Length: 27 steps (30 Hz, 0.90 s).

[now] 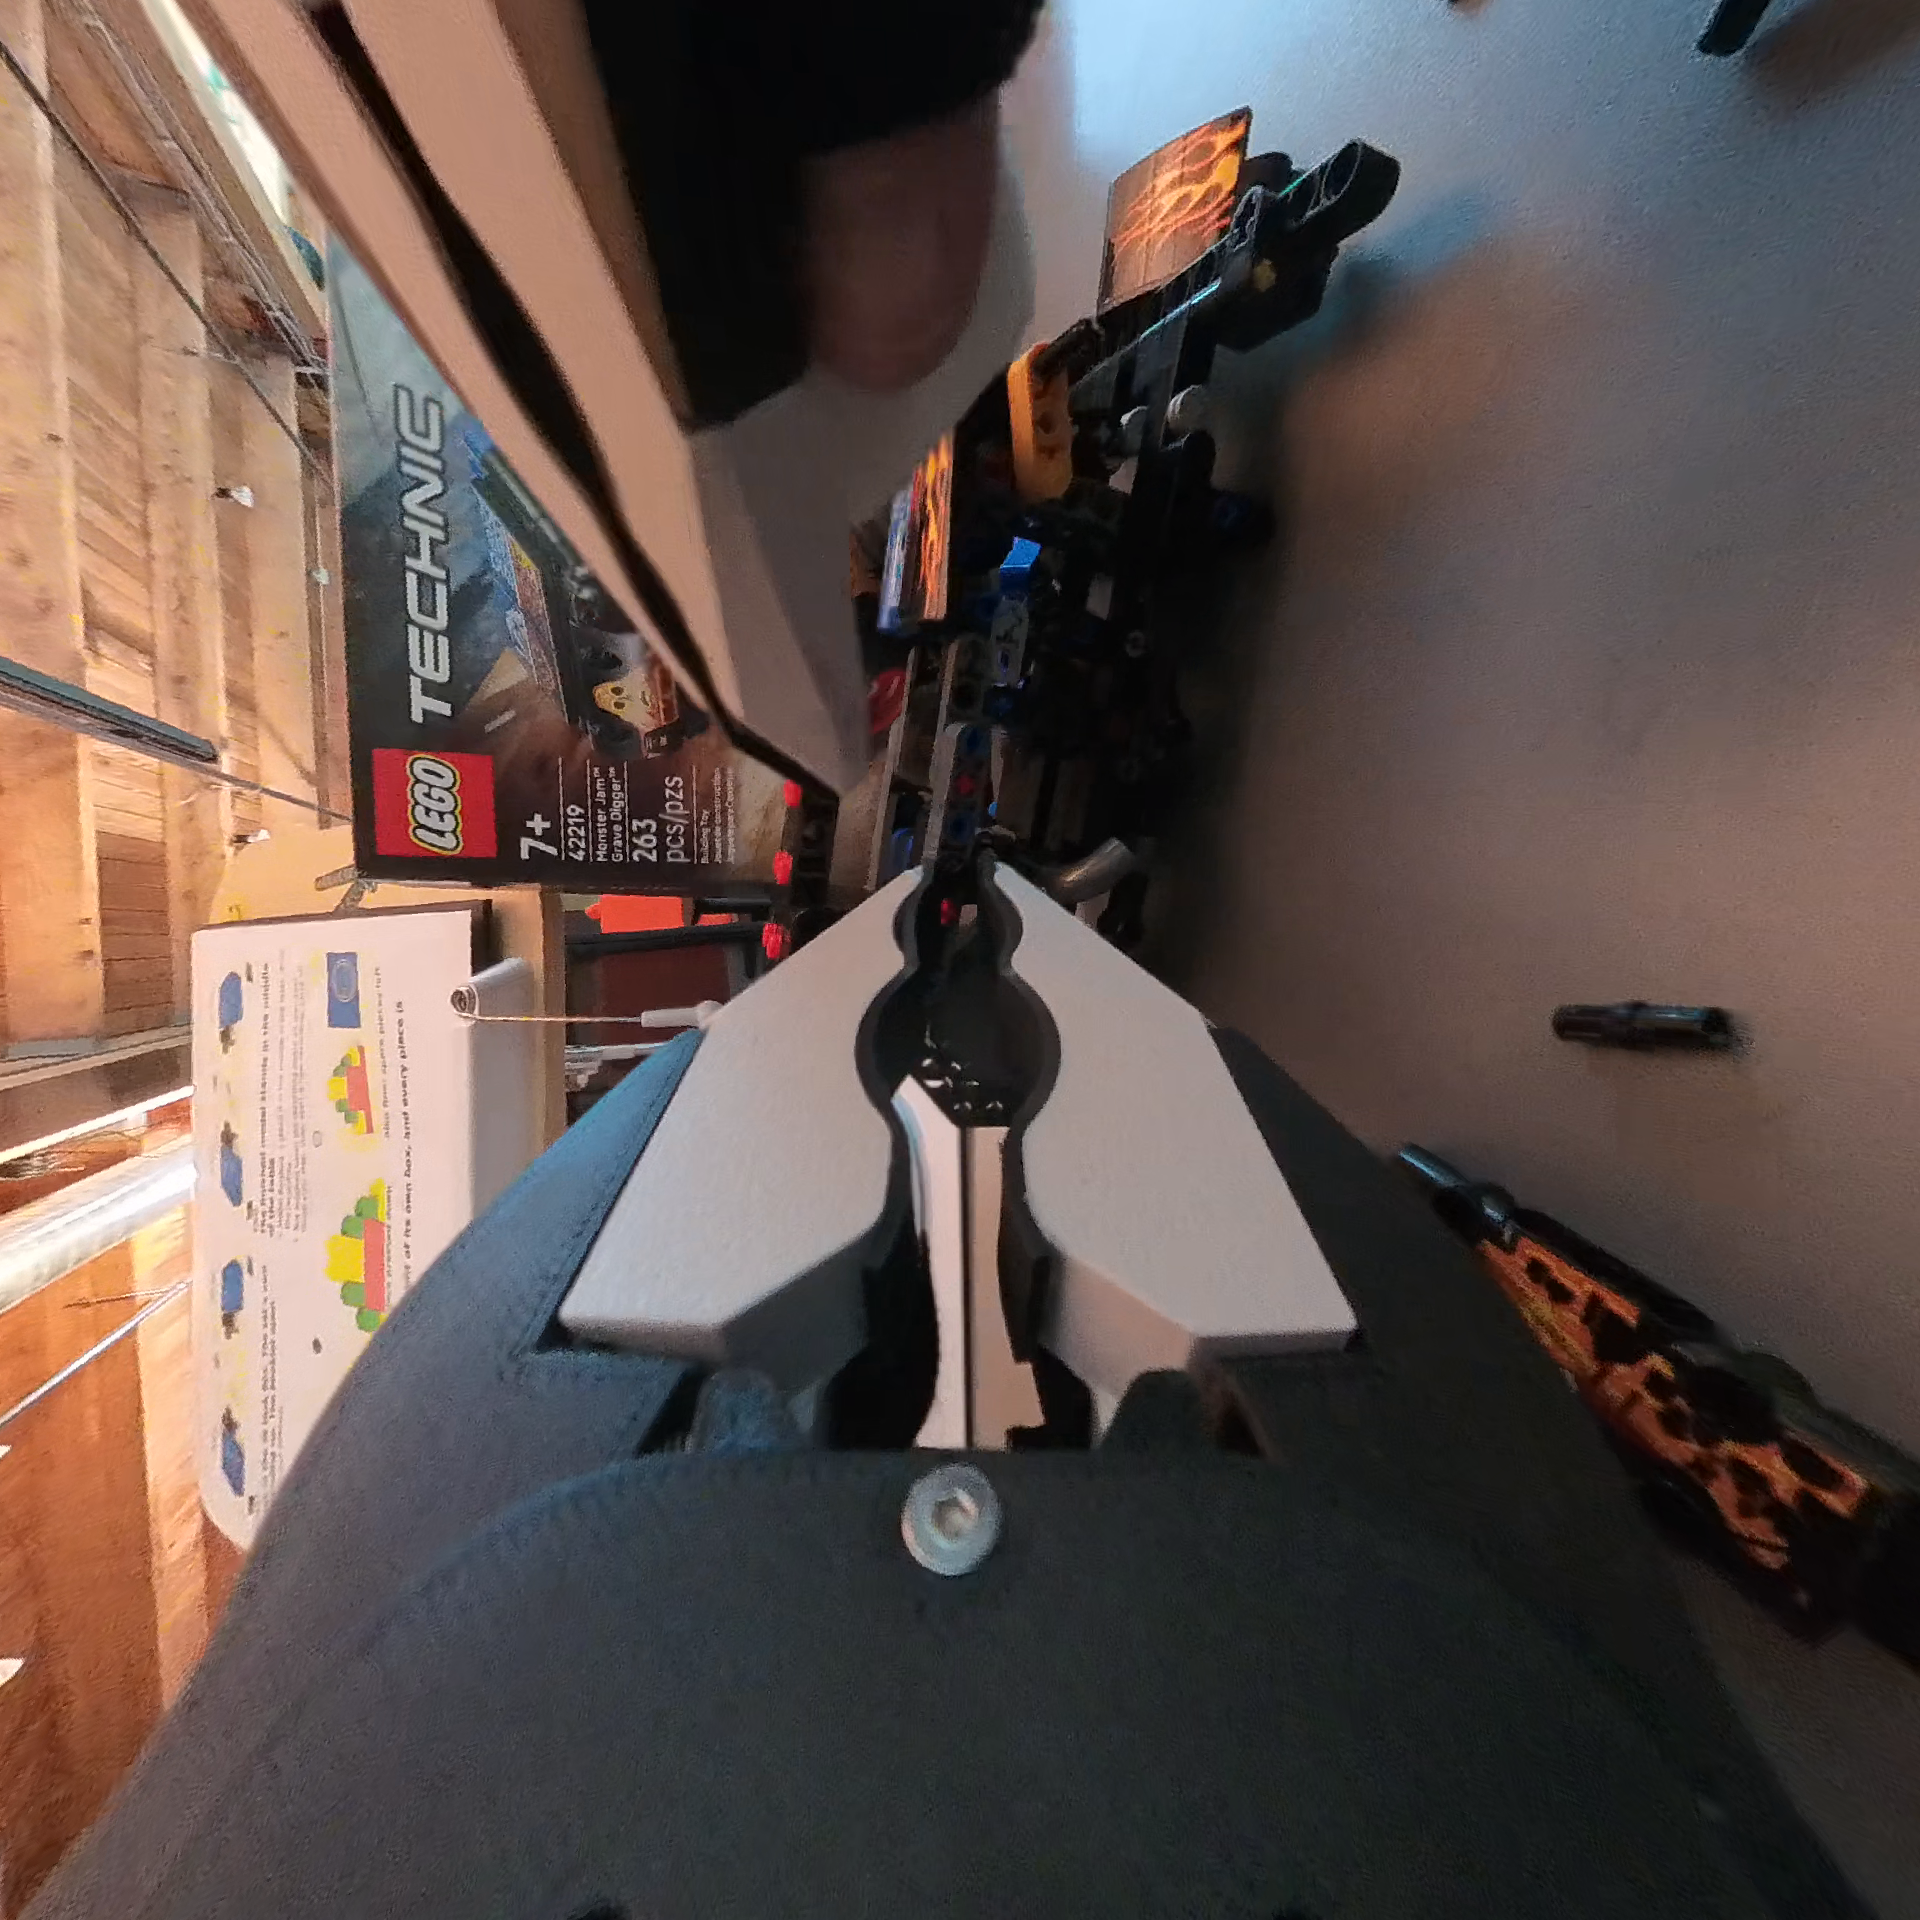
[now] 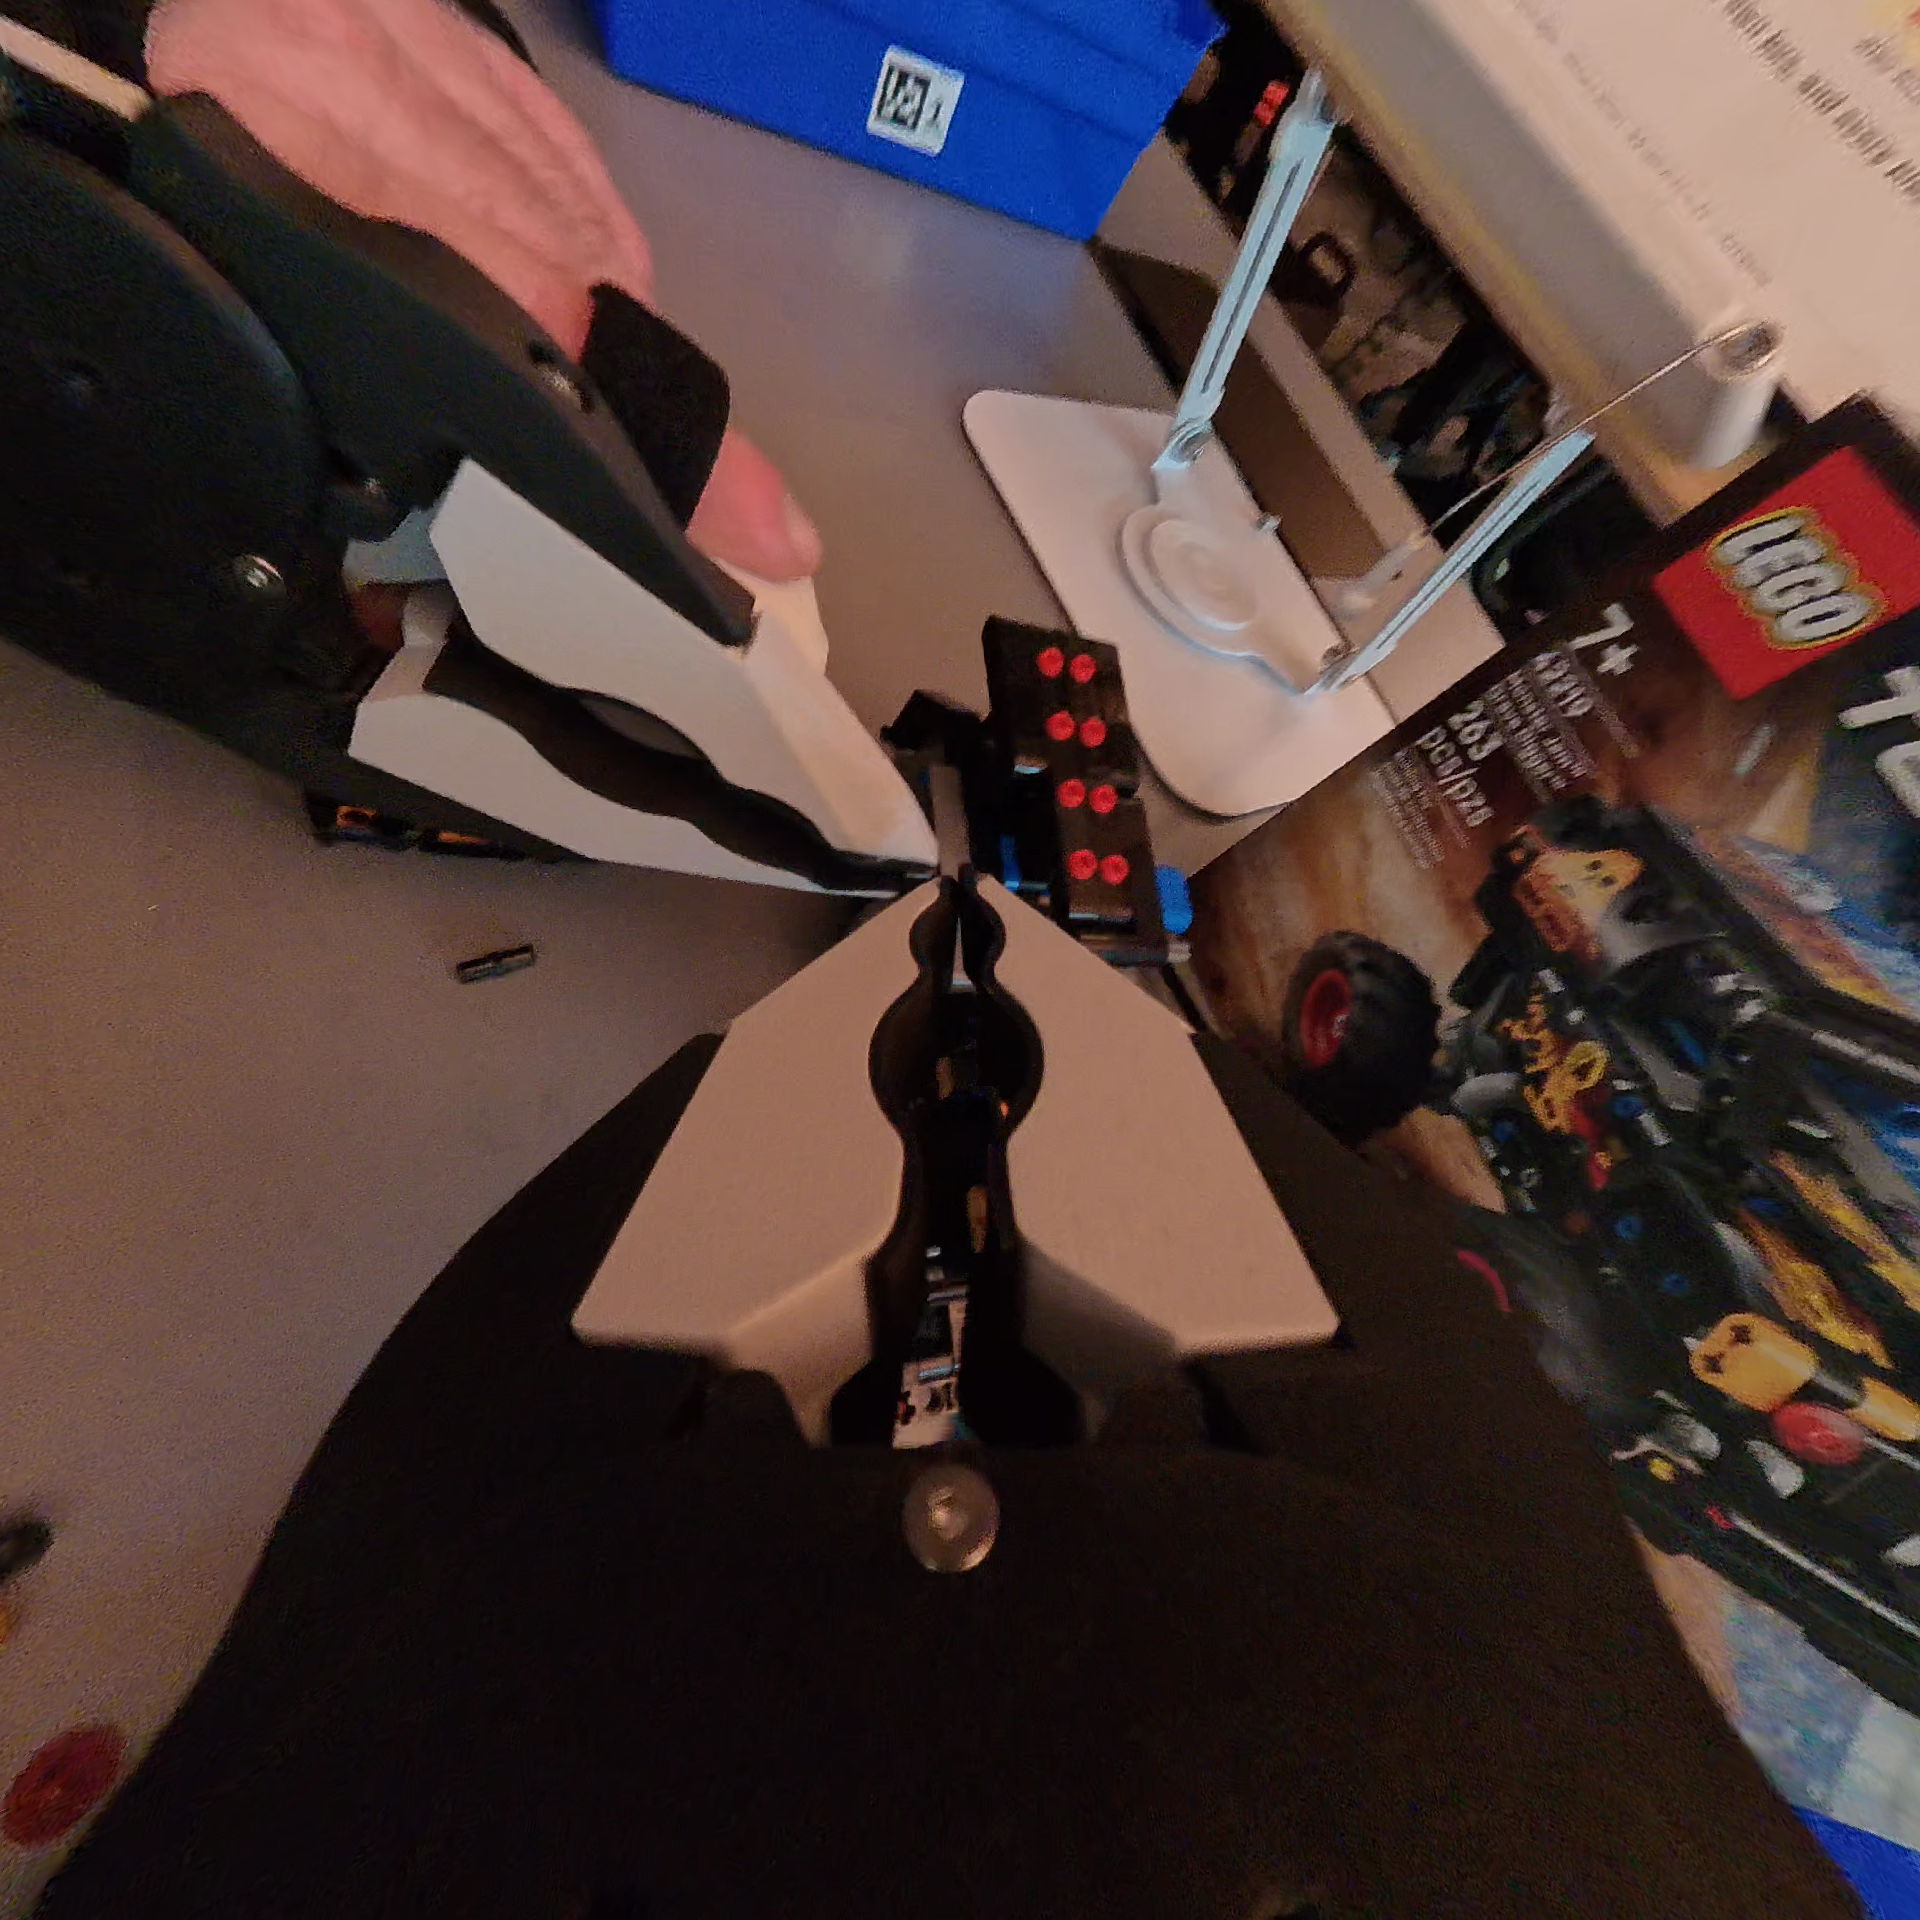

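Note:
A black toy-brick vehicle frame [image 1: 1091, 582] with blue and red pins and orange flame panels is held just above the grey table. My left gripper [image 1: 958, 883] is shut on a thin black beam at one end of the frame. My right gripper [image 2: 954, 894] is shut on the same frame [image 2: 1081, 790] from the other side, near a block with several red pins. In the right wrist view the left gripper [image 2: 920, 868] comes in from the upper left, held by a hand [image 2: 416, 156], and its tips nearly meet mine.
A loose black pin [image 1: 1642, 1023] and a flame-patterned panel [image 1: 1683, 1413] lie on the table [image 1: 1558, 623]. The toy box [image 2: 1558, 1039], a white stand base [image 2: 1143, 582] holding a printed sheet [image 1: 332, 1143], and a blue bin [image 2: 914, 94] stand close by. A red round part [image 2: 62, 1782] lies near the corner. My left and right fingertips are right by each other.

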Tool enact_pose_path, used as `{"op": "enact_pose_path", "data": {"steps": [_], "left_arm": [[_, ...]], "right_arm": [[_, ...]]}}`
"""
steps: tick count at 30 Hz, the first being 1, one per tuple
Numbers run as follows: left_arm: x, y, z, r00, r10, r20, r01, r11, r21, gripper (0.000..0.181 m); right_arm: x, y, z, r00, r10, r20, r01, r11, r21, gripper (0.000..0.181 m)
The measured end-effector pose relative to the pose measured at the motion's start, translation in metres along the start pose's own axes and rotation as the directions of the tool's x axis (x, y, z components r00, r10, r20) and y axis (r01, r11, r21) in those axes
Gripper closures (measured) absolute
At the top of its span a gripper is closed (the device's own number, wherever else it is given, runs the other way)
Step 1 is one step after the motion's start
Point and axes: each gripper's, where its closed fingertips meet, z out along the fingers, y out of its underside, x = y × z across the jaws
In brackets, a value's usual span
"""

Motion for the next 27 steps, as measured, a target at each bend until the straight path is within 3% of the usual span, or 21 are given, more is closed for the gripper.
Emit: {"op": "enact_pose_path", "data": {"steps": [4, 11, 14, 19, 22, 27], "left_arm": [[0.002, -0.002, 0.004, 1.0, 0.015, 0.005, -0.015, 1.0, -0.002, 0.172], [0.0, 0.0, 0.009, 1.0, 0.016, 0.023, -0.015, 0.999, -0.031, 0.181], [0.032, -0.006, 0.013, 0.993, 0.099, -0.068, -0.101, 0.995, -0.028, 0.181], [-0.004, -0.003, 0.004, 0.998, -0.05, 0.027, 0.05, 0.999, -0.014, 0.181], [-0.006, 0.003, 0.009, 0.998, -0.032, 0.051, 0.035, 0.998, -0.058, 0.172], [-0.002, 0.004, 0.018, 0.998, 0.011, 0.056, -0.007, 0.997, -0.073, 0.173]], "right_arm": [[0.0, 0.018, 0.01, 1.0, 0.02, 0.016, -0.019, 0.998, -0.065, 0.175], [0.005, 0.021, 0.02, 1.0, 0.022, -0.014, -0.023, 0.996, -0.084, 0.177], [0.01, 0.023, 0.022, 0.999, 0.016, -0.051, -0.021, 0.994, -0.103, 0.181], [0.009, 0.023, 0.02, 0.998, 0.049, -0.031, -0.051, 0.995, -0.082, 0.181], [0.009, 0.022, 0.021, 0.998, 0.063, -0.024, -0.065, 0.995, -0.071, 0.181], [0.009, 0.022, 0.021, 0.997, 0.071, -0.024, -0.072, 0.995, -0.067, 0.181]]}}
